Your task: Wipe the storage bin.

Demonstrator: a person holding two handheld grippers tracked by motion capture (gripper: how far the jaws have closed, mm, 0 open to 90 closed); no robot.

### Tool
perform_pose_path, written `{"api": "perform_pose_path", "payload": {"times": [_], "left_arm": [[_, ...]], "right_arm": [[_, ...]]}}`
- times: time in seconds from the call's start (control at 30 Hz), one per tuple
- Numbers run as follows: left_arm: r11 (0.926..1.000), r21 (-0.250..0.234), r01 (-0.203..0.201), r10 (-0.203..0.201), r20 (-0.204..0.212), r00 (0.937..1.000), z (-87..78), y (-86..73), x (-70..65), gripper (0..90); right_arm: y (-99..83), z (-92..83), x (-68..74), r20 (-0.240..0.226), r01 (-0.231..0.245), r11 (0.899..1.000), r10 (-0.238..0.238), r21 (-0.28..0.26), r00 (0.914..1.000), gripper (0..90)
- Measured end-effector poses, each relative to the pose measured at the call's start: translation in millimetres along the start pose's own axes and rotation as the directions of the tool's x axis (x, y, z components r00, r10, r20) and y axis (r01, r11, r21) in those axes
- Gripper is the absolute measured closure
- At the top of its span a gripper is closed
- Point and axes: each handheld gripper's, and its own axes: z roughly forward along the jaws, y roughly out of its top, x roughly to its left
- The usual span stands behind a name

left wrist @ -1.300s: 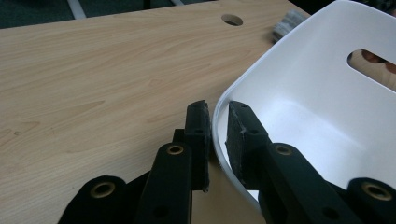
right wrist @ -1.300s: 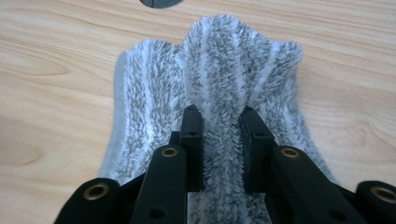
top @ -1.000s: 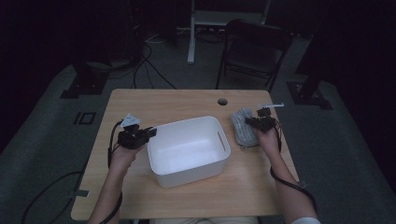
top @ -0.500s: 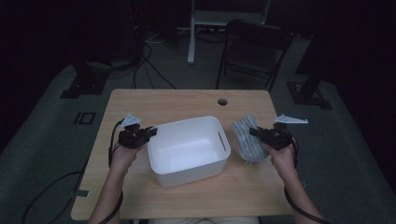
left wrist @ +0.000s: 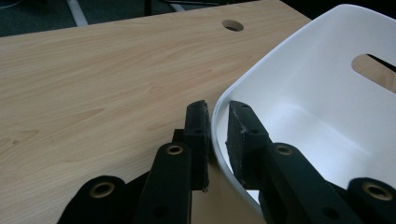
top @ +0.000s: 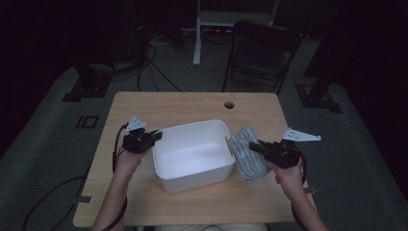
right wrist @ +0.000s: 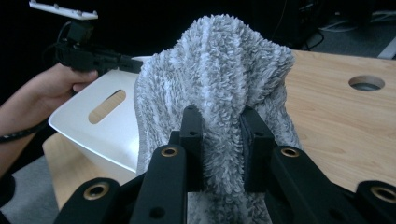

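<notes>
High view: my left gripper (top: 153, 136) sits at the near-left rim of the white bin (top: 192, 149); my right gripper (top: 255, 146) is at the bin's other side, holding the grey towel (top: 248, 154) up just beside that wall.
Left gripper view: what the high view cannot resolve, the 2 pads (left wrist: 198, 123) straddle the bin (left wrist: 327, 93) rim, 1 outside, 1 inside, narrow and clamped on the thin wall.
Right gripper view: my jaws are pinched on a fold of the towel (right wrist: 224, 84), which bunches above them and hangs below; beyond it, the bin's slot handle (right wrist: 107, 106) and my left gripper (right wrist: 133, 63) on the far rim.
Towel look: fluffy pile, grey with paler stripes, crumpled into a hump.
Bin look: glossy white, rounded corners.
Table (top: 183, 103): light wood under both grippers.
</notes>
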Motion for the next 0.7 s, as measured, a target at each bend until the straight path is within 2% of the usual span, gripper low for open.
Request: {"api": "perform_pose_path", "payload": {"times": [0.03,0.07,0.1,0.23,0.33,0.47,0.7], "left_arm": [[1.0000,0.000,0.000,0.000,0.001,1.0000,0.4,0.1,0.1,78.6],[1.0000,0.000,0.000,0.000,0.001,1.0000,0.4,0.1,0.1,78.4],[1.0000,0.001,-0.004,0.004,0.000,1.0000,0.7,0.3,-0.1,78.4],[0.9999,0.002,-0.011,0.011,-0.003,0.9999,1.4,0.6,-0.7,78.4],[1.0000,-0.008,0.000,0.000,0.002,1.0000,2.9,0.1,-0.4,78.1],[0.9999,-0.014,-0.002,0.002,-0.012,0.9999,4.4,-0.5,-2.1,77.7],[0.9997,-0.022,-0.003,0.003,-0.035,0.9994,7.4,-1.3,-4.4,76.6]], "right_arm": [[-4.3,8.0,-0.1,-0.011,-0.006,1.000,0.006,0.026,0.9999,74.9],[-4.3,8.0,-0.1,-0.011,-0.006,1.000,0.006,0.026,0.9999,74.9],[-9.6,14.7,-2.3,-0.012,-0.033,0.998,0.034,0.053,0.9994,74.9],[-15.9,21.9,-4.1,-0.012,-0.046,0.996,0.047,0.081,0.9988,74.9],[-22.1,29.8,-3.2,-0.001,-0.052,0.993,0.052,0.105,0.9986,74.8],[-25.3,34.5,-2.2,0.001,-0.061,0.993,0.061,0.103,0.9981,74.8],[-27.9,38.6,-0.2,0.020,-0.044,0.994,0.042,0.103,0.9989,75.2]]}}
